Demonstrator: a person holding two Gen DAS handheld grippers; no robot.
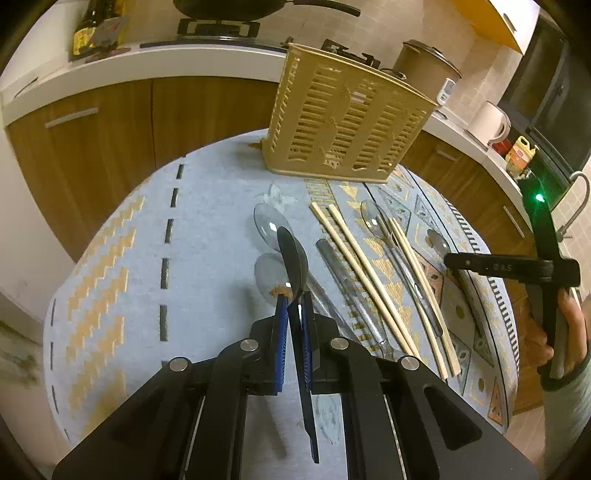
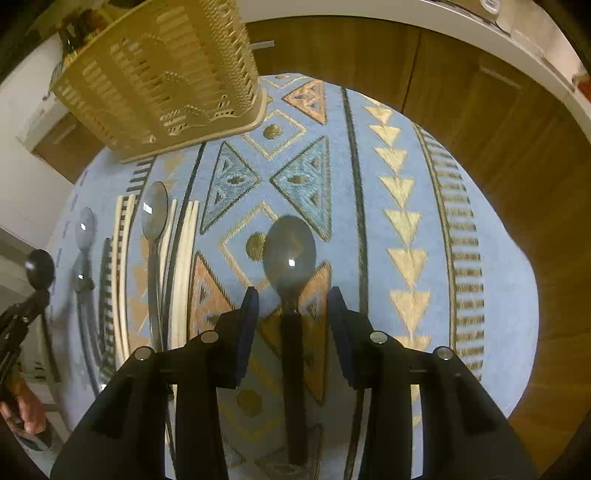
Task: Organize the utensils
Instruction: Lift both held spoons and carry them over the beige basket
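My left gripper (image 1: 293, 301) is shut on a dark spoon (image 1: 293, 258) and holds it above the patterned cloth (image 1: 207, 206); it shows too in the right wrist view (image 2: 38, 267). The tan slotted utensil holder (image 1: 343, 118) stands at the table's far side. Clear spoons (image 1: 267, 221), a knife (image 1: 343, 280) and wooden chopsticks (image 1: 362, 273) lie in a row on the cloth. My right gripper (image 2: 291, 314) is open, its fingers on either side of a grey spoon (image 2: 290, 251) that lies flat on the cloth.
Wooden cabinets (image 1: 110, 122) and a white counter with a stove (image 1: 218, 26) ring the table. A white kettle (image 1: 491, 122) and a faucet (image 1: 580, 199) stand at the right. The holder (image 2: 159, 77) rises at the upper left of the right wrist view.
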